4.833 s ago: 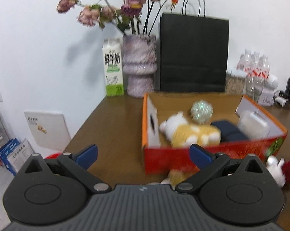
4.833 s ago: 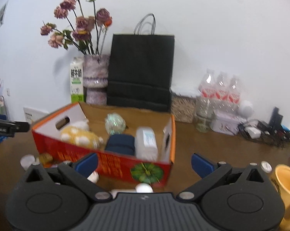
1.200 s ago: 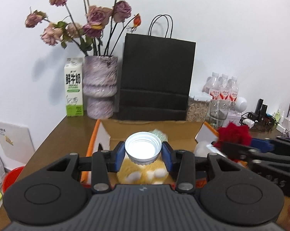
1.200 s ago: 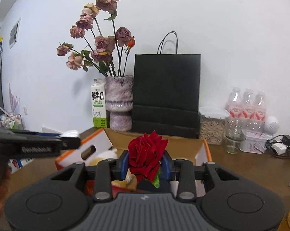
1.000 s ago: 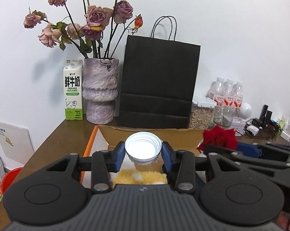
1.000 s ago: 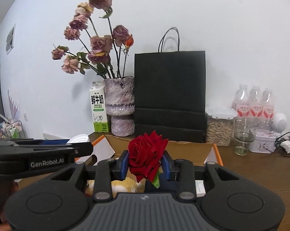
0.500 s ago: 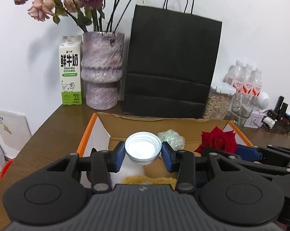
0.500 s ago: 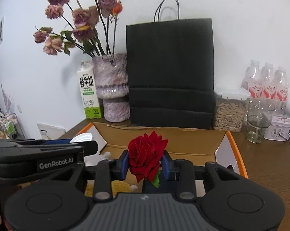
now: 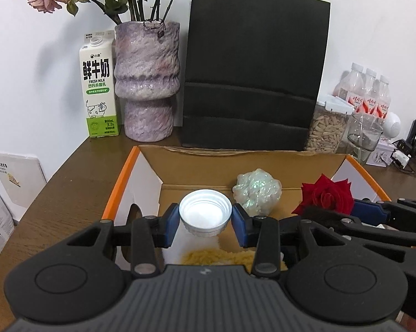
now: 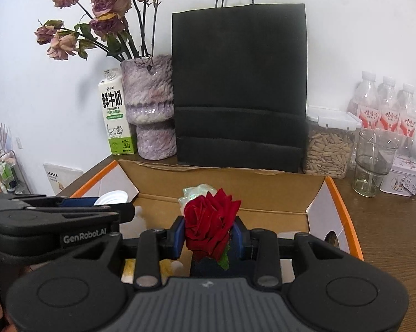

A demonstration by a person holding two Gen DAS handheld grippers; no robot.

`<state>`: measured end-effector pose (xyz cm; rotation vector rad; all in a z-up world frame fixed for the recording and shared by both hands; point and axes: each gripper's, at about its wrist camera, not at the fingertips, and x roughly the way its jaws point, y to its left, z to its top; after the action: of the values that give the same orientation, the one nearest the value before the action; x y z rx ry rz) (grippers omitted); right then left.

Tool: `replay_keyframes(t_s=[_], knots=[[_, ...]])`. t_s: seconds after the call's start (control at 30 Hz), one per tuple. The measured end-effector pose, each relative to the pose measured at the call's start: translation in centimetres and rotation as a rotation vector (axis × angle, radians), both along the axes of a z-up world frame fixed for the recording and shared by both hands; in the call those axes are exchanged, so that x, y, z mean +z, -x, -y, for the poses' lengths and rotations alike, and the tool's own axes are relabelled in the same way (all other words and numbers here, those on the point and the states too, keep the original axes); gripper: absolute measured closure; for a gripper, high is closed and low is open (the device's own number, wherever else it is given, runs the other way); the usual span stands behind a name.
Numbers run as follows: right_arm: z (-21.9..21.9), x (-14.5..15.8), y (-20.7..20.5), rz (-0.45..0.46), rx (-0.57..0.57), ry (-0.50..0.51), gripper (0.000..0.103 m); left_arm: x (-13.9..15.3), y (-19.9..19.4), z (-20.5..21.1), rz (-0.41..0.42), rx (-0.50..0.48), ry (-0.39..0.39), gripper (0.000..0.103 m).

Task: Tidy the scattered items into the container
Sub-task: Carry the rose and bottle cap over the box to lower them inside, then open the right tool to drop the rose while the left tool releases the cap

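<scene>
Left wrist view: a white lid (image 9: 205,215) was clamped in the left hand-held gripper (image 9: 205,225) above the box (image 9: 119,182), the floor lying at 6 o'clock; at 3 o'clock, a rose (image 10: 211,224) was gripped by the right hand-held gripper (image 10: 209,239).

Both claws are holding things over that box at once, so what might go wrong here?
The left gripper and right gripper sit close together above the box, so they might bump. The white cap is pinched only at its rim and could slip. The red rose is soft; the grip may crush its petals.
</scene>
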<state>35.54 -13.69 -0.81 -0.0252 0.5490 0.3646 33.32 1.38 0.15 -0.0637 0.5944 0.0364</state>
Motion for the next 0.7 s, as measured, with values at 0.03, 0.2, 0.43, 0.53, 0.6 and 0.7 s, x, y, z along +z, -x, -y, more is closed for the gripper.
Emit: replay_keyframes(t_s=[0.03, 0.2, 0.43, 0.53, 0.6, 0.7], knots=[[0.0, 0.0, 0.0, 0.000, 0.001, 0.002, 0.070, 0.0, 0.0, 0.0, -0.001, 0.000, -0.002, 0.062], [-0.1, 0.0, 0.1, -0.006, -0.002, 0.008, 0.069, 0.0, 0.0, 0.1, -0.002, 0.004, -0.016, 0.061], [0.8, 0.6, -0.1, -0.002, -0.041, -0.009, 0.045, 0.9, 0.2, 0.0, 0.011, 0.084, -0.086, 0.005], [1.5, 1.2, -0.2, 0.004, -0.071, -0.017, 0.000, 1.4, 0.3, -0.6, 0.015, 0.119, -0.085, 0.000], [1.7, 1.5, 0.0, 0.012, -0.056, -0.027, 0.000, 1.6, 0.4, -0.9, 0.015, 0.111, -0.053, 0.000], [1.7, 1.8, 0.2, 0.016, -0.053, -0.024, 0.000, 1.8, 0.4, -0.8, 0.019, 0.116, -0.063, 0.000]])
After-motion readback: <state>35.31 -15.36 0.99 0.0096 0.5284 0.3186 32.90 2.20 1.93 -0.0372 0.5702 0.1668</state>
